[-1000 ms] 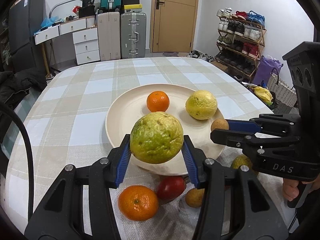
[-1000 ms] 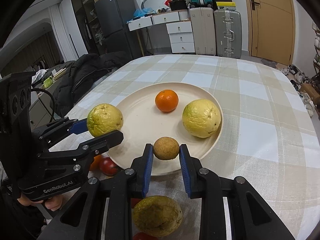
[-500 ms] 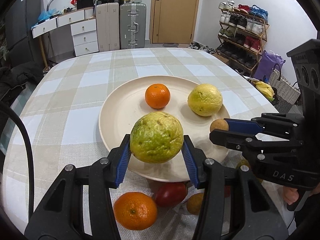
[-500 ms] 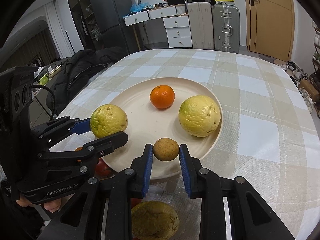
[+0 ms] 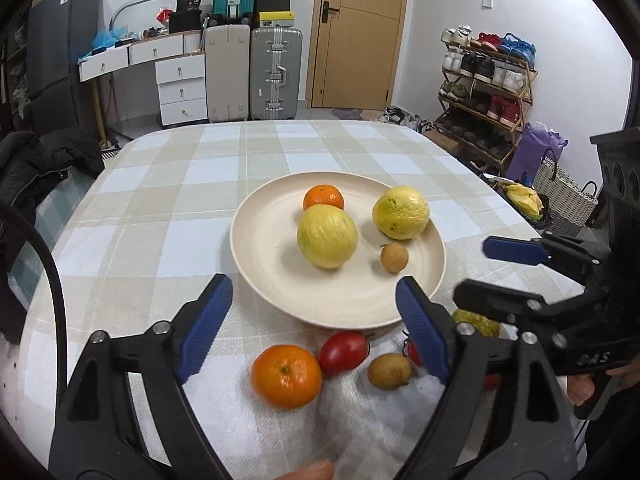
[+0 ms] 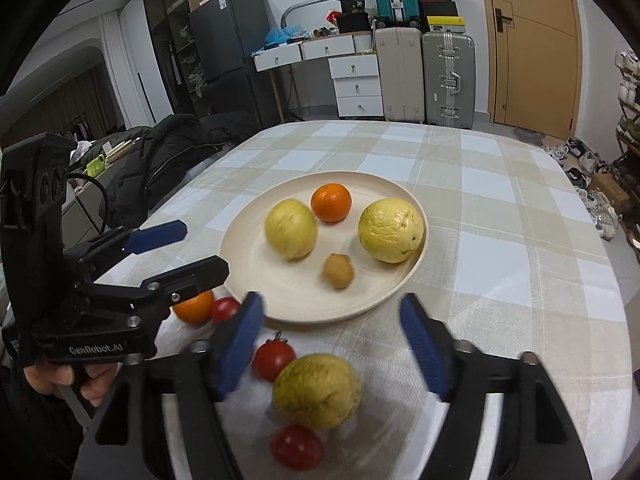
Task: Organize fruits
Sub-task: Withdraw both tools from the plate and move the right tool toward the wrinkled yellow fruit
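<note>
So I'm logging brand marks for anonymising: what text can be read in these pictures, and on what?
"GenRobot.AI": on the black body of the left gripper, seen from the right wrist.
"DAS": on the black body of the right gripper, seen from the left wrist; the first letter is unclear.
Printing on the stacked shoe boxes above the grey suitcases: too small to read.
Sticker on the dark fridge: blurred.

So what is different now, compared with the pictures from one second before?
Both grippers let go: the left gripper released the yellow-green fruit and the right gripper released the small brown fruit onto the plate. Both now stand open, drawn back. The orange and other yellow fruit stayed.
</note>
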